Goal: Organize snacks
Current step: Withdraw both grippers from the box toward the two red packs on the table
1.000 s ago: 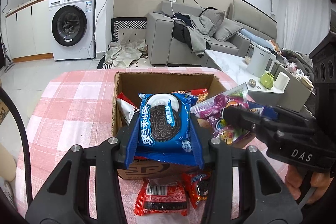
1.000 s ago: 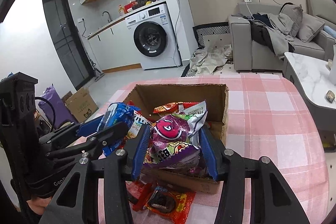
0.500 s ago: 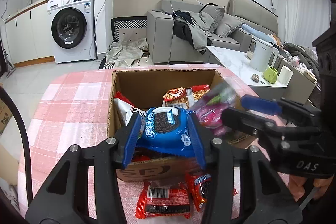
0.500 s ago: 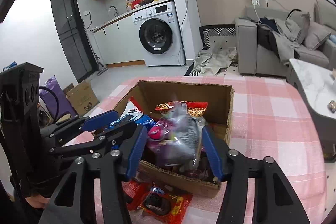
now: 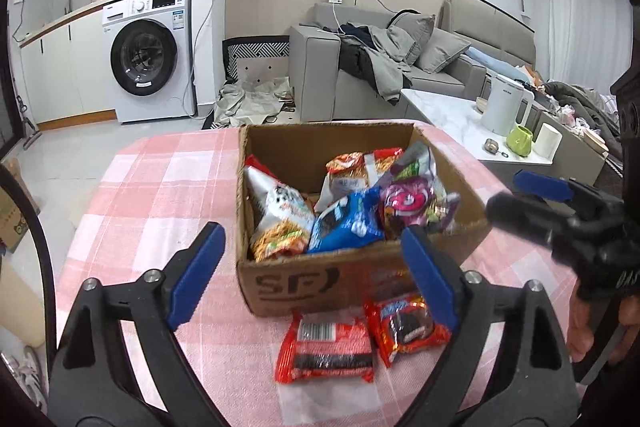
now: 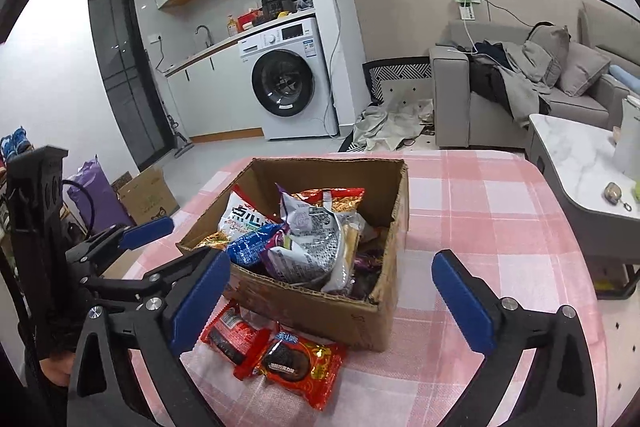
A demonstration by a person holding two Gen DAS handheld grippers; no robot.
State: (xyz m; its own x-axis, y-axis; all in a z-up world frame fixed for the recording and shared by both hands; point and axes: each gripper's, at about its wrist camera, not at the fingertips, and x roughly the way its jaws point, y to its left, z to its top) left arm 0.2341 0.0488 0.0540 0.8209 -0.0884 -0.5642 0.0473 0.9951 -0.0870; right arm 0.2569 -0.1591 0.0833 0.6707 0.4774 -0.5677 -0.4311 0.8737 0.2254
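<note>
Brown corrugated cardboard forms the open box (image 5: 304, 283) standing on a table covered by a pink-and-white checked cloth (image 5: 160, 195). Inside the box lie several snack packets: a blue cookie packet (image 5: 348, 223) near the front wall, a purple-and-pink sweet bag (image 5: 416, 205) just beside it on the right, a white-and-orange noodle-snack bag (image 5: 280, 219) leaning at the left, and an orange-red packet (image 5: 356, 167) toward the back. From the right wrist view the purple bag shows its silvery printed back (image 6: 316, 243), resting on top of the other packets.

Two red packets remain outside the box, on the cloth against its near wall: one showing a barcode (image 5: 326, 351) and one showing a dark round biscuit (image 5: 406, 327). They touch each other at their edges.

Left gripper (image 5: 316, 275): jaws opening, blue pads wide apart, nothing between them or pressed by them; the near box wall and the two red packets are seen through the gap. Right gripper (image 6: 338, 303): jaws opening, pads spread about as wide as the box, nothing gripped. Each gripper appears in the other's view, to the side of the box, with part of a hand (image 5: 584, 327) visible on the right one's handle.

Beyond the table: a white washing machine (image 5: 148, 55), a grey sofa (image 5: 360, 75) with clothing heaped on it, and a marble-topped low table (image 5: 452, 115) bearing a white kettle (image 5: 504, 105).
</note>
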